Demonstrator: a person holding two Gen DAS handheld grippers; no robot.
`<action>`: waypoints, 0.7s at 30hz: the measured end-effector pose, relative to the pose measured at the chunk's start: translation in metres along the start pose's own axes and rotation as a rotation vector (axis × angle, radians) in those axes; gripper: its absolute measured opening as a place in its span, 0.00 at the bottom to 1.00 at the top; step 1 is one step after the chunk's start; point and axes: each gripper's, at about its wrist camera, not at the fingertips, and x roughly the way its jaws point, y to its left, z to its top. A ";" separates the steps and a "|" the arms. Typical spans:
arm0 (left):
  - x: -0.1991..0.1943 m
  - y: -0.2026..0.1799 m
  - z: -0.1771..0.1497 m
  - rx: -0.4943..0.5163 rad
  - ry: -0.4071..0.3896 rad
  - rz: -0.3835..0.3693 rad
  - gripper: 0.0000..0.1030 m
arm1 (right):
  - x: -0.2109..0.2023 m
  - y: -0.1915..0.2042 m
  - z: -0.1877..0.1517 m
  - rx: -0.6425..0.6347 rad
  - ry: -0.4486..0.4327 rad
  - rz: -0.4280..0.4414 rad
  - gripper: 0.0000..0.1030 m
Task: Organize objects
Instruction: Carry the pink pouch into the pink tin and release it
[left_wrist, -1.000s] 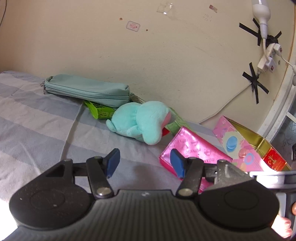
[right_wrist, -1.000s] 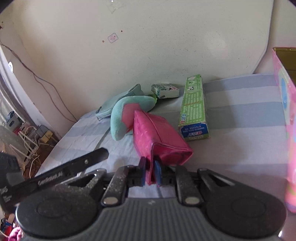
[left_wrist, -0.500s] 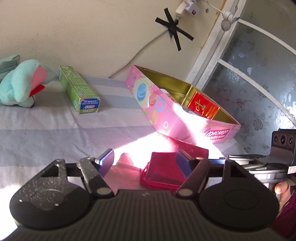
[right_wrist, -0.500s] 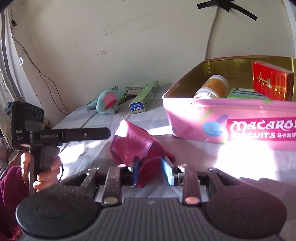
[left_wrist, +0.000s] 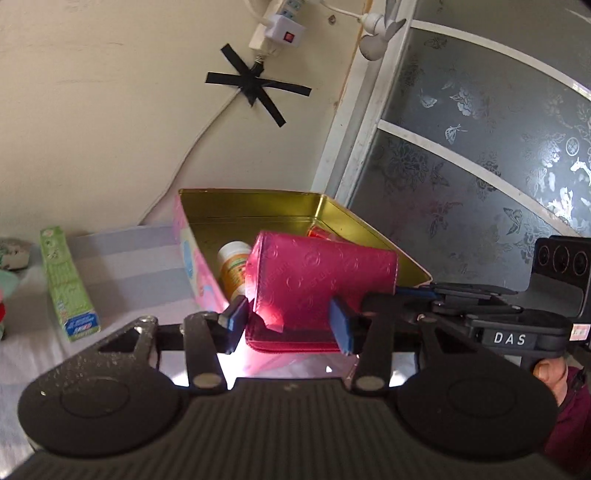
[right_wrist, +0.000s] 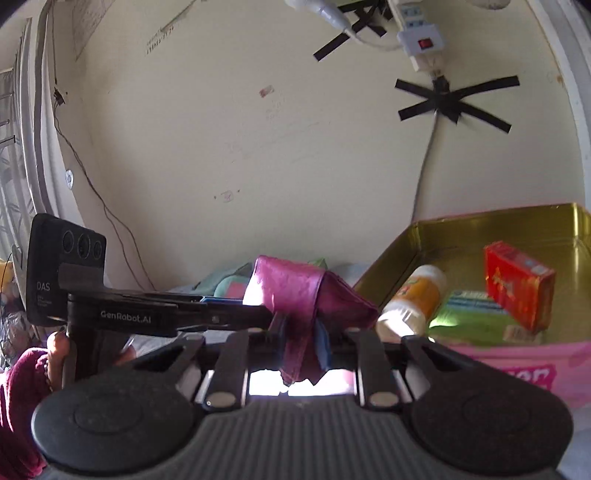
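Observation:
A magenta wallet (left_wrist: 317, 284) hangs in the air in front of the open pink macaron tin (left_wrist: 192, 258). My right gripper (right_wrist: 301, 345) is shut on the wallet (right_wrist: 295, 291) and holds it raised beside the tin (right_wrist: 517, 354). My left gripper (left_wrist: 288, 325) is open, its blue pads either side of the wallet's lower edge, not pressing it. The tin holds an orange bottle (right_wrist: 413, 299), a red box (right_wrist: 517, 284) and a green packet (right_wrist: 469, 314).
A green toothpaste box (left_wrist: 66, 288) lies on the striped bed sheet (left_wrist: 122, 258) left of the tin. The wall with taped cables and a power strip (left_wrist: 273, 26) stands behind. A patterned glass window (left_wrist: 480, 147) is at the right.
The right gripper has lifted the wallet off the bed up to the tin's rim height. The left gripper has followed to the right and now faces the tin with the wallet between its fingers.

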 end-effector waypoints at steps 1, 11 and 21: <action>0.017 -0.007 0.007 0.014 0.022 -0.006 0.50 | -0.003 -0.013 0.007 0.008 -0.007 -0.033 0.17; 0.141 -0.030 0.023 -0.037 0.180 0.004 0.50 | 0.021 -0.124 0.027 0.144 0.095 -0.174 0.17; 0.145 -0.023 0.042 -0.066 0.059 0.194 0.51 | 0.033 -0.140 0.037 0.036 -0.028 -0.410 0.44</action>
